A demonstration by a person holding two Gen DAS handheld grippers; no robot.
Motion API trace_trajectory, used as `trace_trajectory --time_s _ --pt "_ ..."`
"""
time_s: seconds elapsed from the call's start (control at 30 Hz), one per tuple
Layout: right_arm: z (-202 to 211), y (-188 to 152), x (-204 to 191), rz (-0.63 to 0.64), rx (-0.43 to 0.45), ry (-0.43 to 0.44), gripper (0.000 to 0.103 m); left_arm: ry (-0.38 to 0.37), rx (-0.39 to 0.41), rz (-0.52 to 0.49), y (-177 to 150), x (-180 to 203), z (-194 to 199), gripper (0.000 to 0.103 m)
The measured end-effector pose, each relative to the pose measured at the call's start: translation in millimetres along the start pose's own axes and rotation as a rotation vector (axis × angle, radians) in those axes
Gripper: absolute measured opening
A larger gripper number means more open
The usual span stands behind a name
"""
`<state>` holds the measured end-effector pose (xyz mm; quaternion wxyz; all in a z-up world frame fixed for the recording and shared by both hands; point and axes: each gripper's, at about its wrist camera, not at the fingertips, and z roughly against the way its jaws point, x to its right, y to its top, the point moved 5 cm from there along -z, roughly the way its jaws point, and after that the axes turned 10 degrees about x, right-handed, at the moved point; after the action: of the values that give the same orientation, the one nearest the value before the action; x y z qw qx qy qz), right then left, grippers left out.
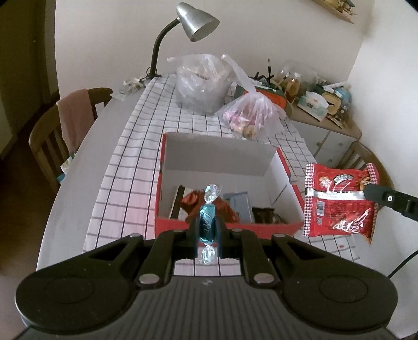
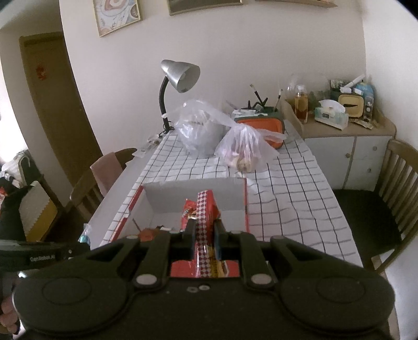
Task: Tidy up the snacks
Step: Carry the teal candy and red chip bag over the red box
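My left gripper (image 1: 207, 222) is shut on a blue twist-wrapped candy (image 1: 207, 222), held in the air just in front of the near wall of a red cardboard box (image 1: 227, 227) with a white inside. Several wrapped snacks lie on the box floor. My right gripper (image 2: 204, 227) is shut on the edge of a red snack packet (image 2: 206, 217) with a checkered border, lifted above the box (image 2: 247, 206). In the left wrist view that packet (image 1: 339, 201) hangs off the right gripper (image 1: 371, 193) to the right of the box.
A checked cloth (image 1: 135, 162) covers the table. Two clear plastic bags (image 1: 201, 81) (image 1: 250, 115) with food and a grey desk lamp (image 1: 196, 23) stand behind the box. Wooden chairs (image 1: 52, 136) (image 2: 378, 217) flank the table; a cluttered cabinet (image 2: 347, 125) stands at the right.
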<state>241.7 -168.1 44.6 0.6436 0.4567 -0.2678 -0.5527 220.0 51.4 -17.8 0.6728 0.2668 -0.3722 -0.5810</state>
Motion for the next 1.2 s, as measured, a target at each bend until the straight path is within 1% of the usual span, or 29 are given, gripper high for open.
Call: trace_trajectory --time_s 0.2,0.43,0.77,0.93,1.2 --pt "-27.3 7.9 6.6 0.0 -0.004 -0.01 0.012 0.036 -0.005 -0.02 14.3 2.7 -22.8 0.012" --pt "-53.0 5.3 14.8 0.002 -0.023 -0.023 0.012 0.056 -0.019 -0.031 21.0 3.4 -48.1 0.012" --pt "-88.6 -2.2 32.1 0.0 -0.056 -0.043 0.012 0.082 -0.054 -0.053 20.5 3.0 -83.0 0.012" --pt "-106.3 -7.3 34.3 0.017 -0.074 -0.036 0.012 0.1 -0.07 -0.067 17.3 2.0 -98.6 0.012" --pt "-139.2 -18.3 38.1 0.033 -0.1 -0.056 0.012 0.126 -0.105 -0.073 9.0 -3.5 -121.2 0.012"
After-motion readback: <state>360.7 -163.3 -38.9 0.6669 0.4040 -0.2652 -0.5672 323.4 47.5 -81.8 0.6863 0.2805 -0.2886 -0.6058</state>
